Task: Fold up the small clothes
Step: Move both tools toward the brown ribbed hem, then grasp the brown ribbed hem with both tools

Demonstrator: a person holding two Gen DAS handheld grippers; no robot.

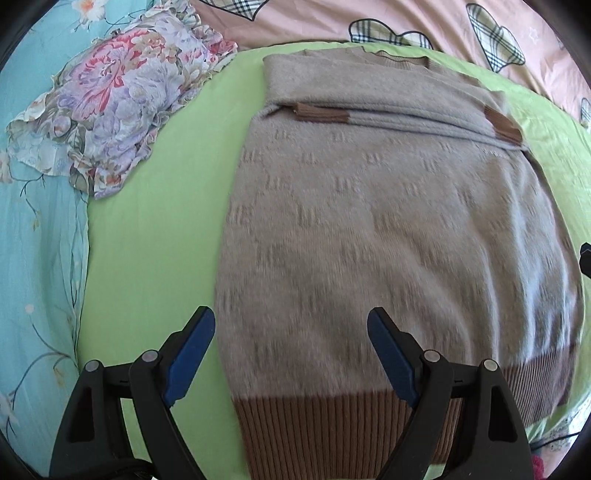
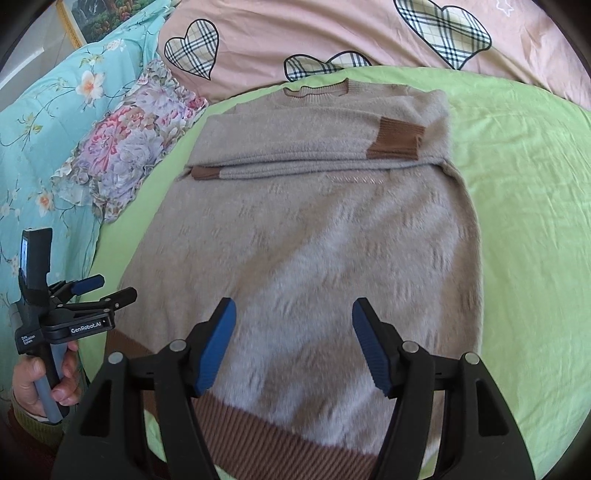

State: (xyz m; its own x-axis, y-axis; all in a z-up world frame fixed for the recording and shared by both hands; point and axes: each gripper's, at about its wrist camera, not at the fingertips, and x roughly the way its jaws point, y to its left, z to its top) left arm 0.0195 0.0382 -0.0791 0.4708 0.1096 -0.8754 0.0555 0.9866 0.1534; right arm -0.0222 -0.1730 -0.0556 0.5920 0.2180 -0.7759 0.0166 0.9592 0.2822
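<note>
A beige knitted sweater [image 1: 388,221] [image 2: 317,236] with brown ribbed hem, cuffs and collar lies flat on a green sheet [image 1: 155,229]. Both sleeves are folded across its chest, their brown cuffs [image 1: 321,113] [image 2: 397,138] showing. My left gripper [image 1: 291,325] hangs open above the sweater's lower left part, near the brown hem [image 1: 332,424], with nothing between its fingers. My right gripper [image 2: 293,315] stands open above the lower middle of the sweater, also empty. In the right wrist view the left gripper [image 2: 99,290] appears at the sweater's left edge, held by a hand [image 2: 33,380].
A floral cloth [image 1: 122,107] [image 2: 136,140] lies crumpled at the far left of the green sheet [image 2: 517,206]. Turquoise flowered bedding [image 1: 37,240] runs along the left. A pink quilt [image 1: 332,22] [image 2: 332,33] with plaid hearts borders the far side.
</note>
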